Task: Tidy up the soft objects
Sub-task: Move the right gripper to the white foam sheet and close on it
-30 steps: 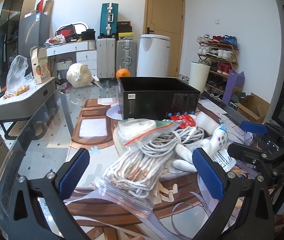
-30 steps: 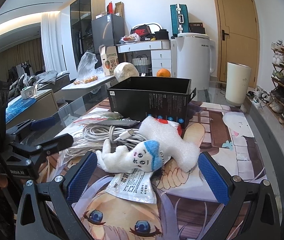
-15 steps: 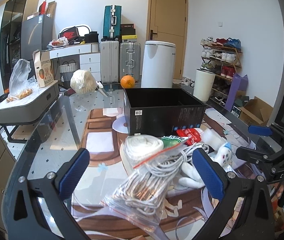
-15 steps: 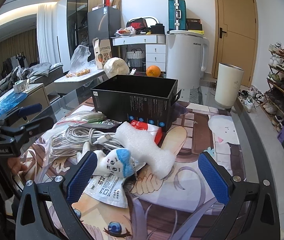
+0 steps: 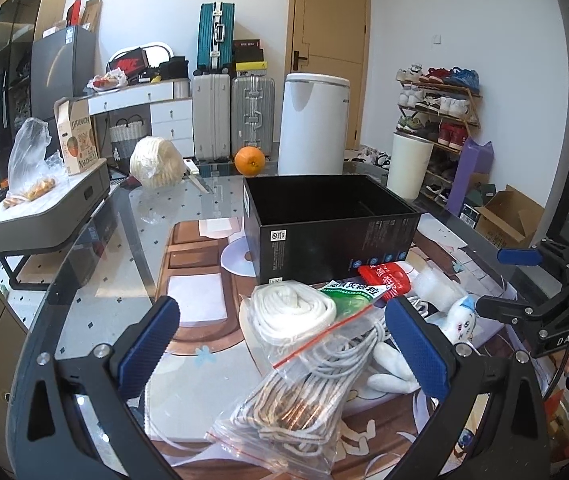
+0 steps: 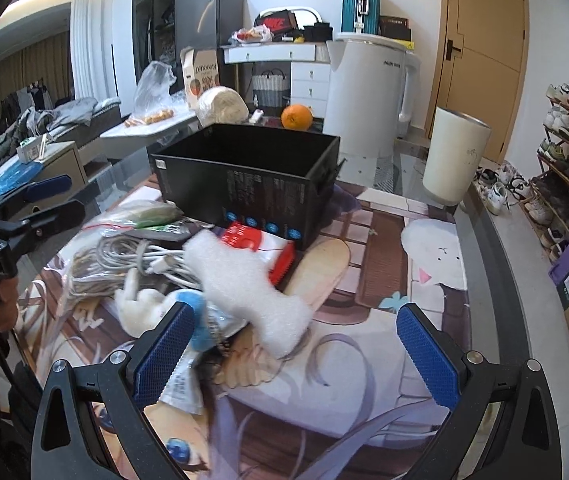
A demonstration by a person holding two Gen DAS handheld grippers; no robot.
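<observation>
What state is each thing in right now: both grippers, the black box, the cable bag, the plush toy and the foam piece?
Left gripper: open, holding nothing.
Right gripper: open, holding nothing.
Black box: upright, top open, inside looks empty.
Cable bag: lying on the table, zip strip looks closed.
Plush toy: lying on the table, not gripped.
Foam piece: lying across the pile, not gripped.

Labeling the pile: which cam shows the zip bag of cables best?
Left wrist. The zip bag of cables lies whole between its open fingers, red seal and coils clear. In the right wrist view, the bag sits far left, partly behind the white foam piece.
</observation>
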